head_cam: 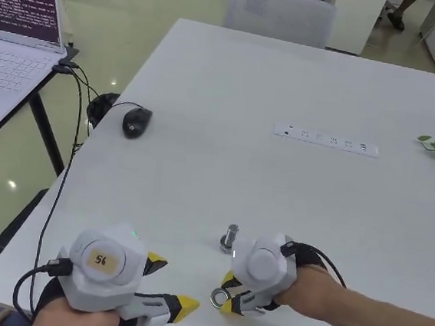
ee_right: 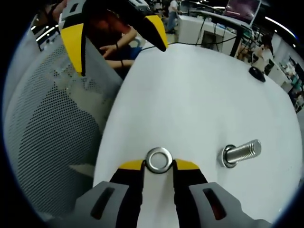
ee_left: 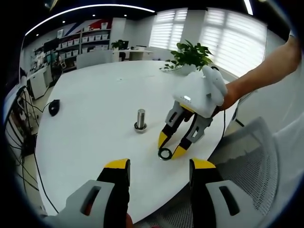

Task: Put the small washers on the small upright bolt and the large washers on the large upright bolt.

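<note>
white, smooth counter (head_cam: pixel 287 85) with a shiny, threaded steel bolt (head_cam: pixel 230 237) standing upright near its front edge, wider and flat at the base. just beside the bolt, the right hand-held gripper (head_cam: pixel 224 298) pinches a round, polished steel ring washer (ee_right: pixel 158 151) by its rim between narrow yellow tips. the left hand-held gripper (head_cam: pixel 173 284), grey plastic with yellow tips, has its jaws spread wide, holding nothing, near the washer.
</note>
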